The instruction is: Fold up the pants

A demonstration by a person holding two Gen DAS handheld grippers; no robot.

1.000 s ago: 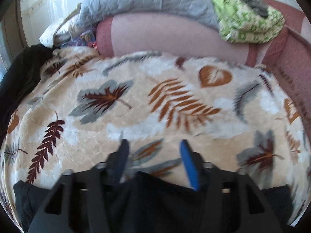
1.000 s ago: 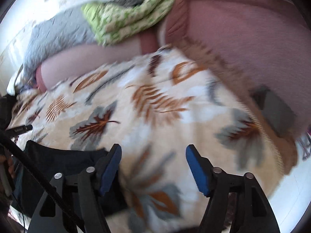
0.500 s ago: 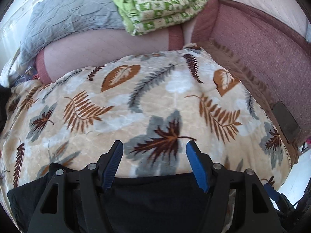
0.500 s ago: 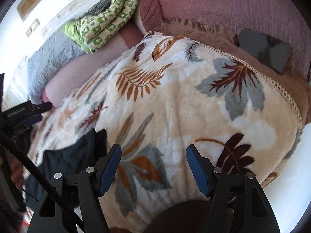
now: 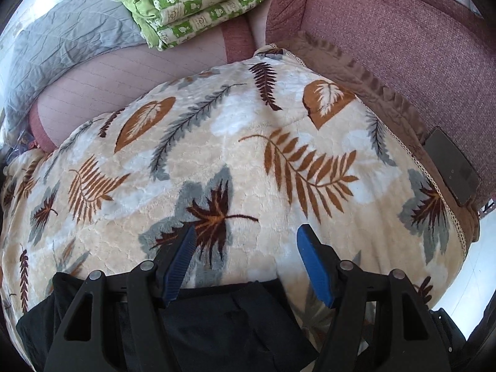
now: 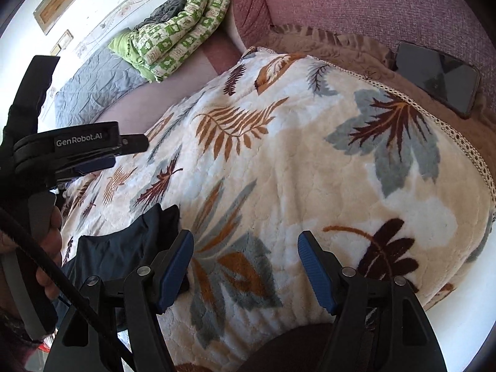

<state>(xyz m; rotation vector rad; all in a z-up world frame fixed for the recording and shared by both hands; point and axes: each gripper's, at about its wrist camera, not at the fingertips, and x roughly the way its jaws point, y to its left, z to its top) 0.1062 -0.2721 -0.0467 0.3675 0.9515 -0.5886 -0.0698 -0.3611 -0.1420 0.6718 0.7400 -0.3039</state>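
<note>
The black pants (image 5: 217,319) lie bunched on the leaf-patterned blanket (image 5: 248,155) at its near edge, below my left gripper (image 5: 245,263). That gripper is open and empty above them. In the right wrist view the pants (image 6: 124,248) lie at the lower left, beside my right gripper (image 6: 245,266), which is open and empty over the blanket (image 6: 310,155). The left gripper's body (image 6: 77,148) shows at the far left of that view, held in a hand.
A dark phone (image 5: 452,170) lies on the brown cover by the maroon sofa back (image 5: 403,46); it also shows in the right wrist view (image 6: 437,77). A folded green patterned quilt (image 5: 198,3) and a grey pillow (image 5: 62,40) sit at the back.
Both grippers have swung to the right and drawn back from the pants. The left gripper, low at the pants' edge a second ago, now hovers open above them.
</note>
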